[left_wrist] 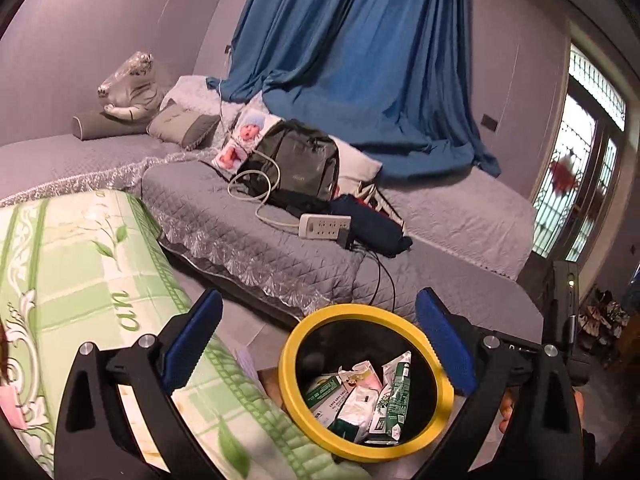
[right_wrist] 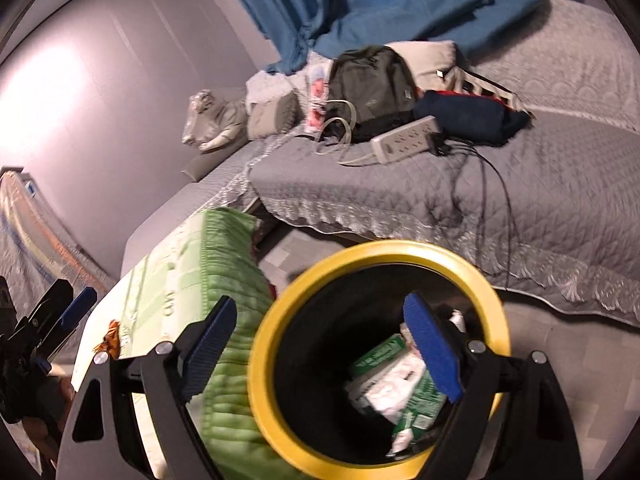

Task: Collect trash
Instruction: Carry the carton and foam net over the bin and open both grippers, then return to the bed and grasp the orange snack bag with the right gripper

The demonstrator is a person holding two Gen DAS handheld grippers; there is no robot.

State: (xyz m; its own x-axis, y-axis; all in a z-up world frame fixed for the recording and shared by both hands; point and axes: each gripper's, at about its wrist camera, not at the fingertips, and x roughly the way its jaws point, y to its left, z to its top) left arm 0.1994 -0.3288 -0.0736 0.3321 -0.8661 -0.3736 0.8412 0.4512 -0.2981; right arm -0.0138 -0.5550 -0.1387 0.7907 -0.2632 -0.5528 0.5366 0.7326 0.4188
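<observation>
I see plain grey walls [left_wrist: 100, 20] around me and a big blue curtain [left_wrist: 360, 60] draped onto the grey quilted sofa [left_wrist: 240, 232]. At the far right edge daylight comes through a patterned glass door [left_wrist: 580, 168]. The floor [right_wrist: 560, 340] is grey tile.

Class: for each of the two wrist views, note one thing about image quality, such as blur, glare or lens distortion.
Left wrist view: mostly sharp; fisheye bends the blue curtain, and the bright window is overexposed. Right wrist view: motion blur smears the yellow bin rim and the green cloth; a glare patch washes out the wall.
</observation>
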